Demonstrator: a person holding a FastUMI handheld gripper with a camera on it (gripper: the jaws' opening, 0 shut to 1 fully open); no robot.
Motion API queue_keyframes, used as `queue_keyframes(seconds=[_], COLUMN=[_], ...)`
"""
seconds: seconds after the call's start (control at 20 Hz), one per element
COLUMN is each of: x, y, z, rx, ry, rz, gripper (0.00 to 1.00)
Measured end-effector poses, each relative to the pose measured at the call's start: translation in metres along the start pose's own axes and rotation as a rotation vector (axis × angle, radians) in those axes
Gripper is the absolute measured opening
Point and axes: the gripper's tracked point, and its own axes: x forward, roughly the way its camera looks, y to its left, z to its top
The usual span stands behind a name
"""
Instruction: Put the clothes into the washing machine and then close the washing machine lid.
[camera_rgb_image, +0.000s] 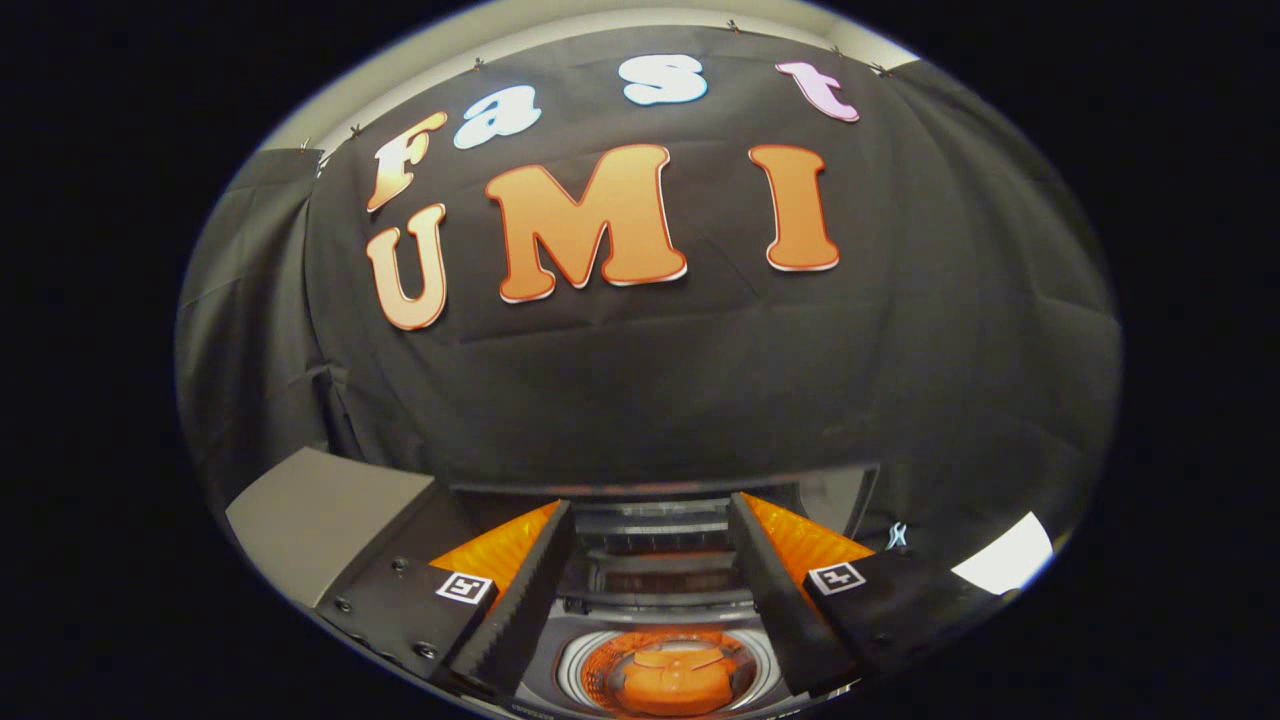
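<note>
Orange drum (672, 672) below the wide, empty tongs (650, 590) looks bare of clothes, lid (660, 487) raised: loading and closing remain.

one washing machine (668, 600), one drum (672, 672); one gripper (650, 590), two fingers (520, 600) apart

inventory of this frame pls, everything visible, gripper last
washing machine: 1, grey top, below and between the fingers, lid up.
drum: 1, orange inside with a pale ring around it, between the fingers; whether clothes are in it cannot be told.
lid: 1, see-through, standing open just beyond the drum.
panel: 1, grey, flat, left of the fingers.
white patch: 1, right of the fingers; what it is cannot be told.
booth wall: 1, black cloth, behind everything.
hand-held gripper: 1, fingers open, nothing between them, above the drum.
</note>
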Motion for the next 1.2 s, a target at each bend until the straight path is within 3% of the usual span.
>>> queue_keyframes(seconds=[0.2,0.4,0.75,1.2], x=[0.034,0.078,0.127,0.144], y=[-0.008,-0.013,-0.024,-0.039], z=[0.039,0.049,0.012,-0.026], rx=[-0.006,-0.031,-0.019,-0.046], ry=[-0.036,-0.030,0.097,0.195], rz=[-0.020,-0.048,-0.087,-0.114], gripper=[0.99,0.99,0.99,0.99])
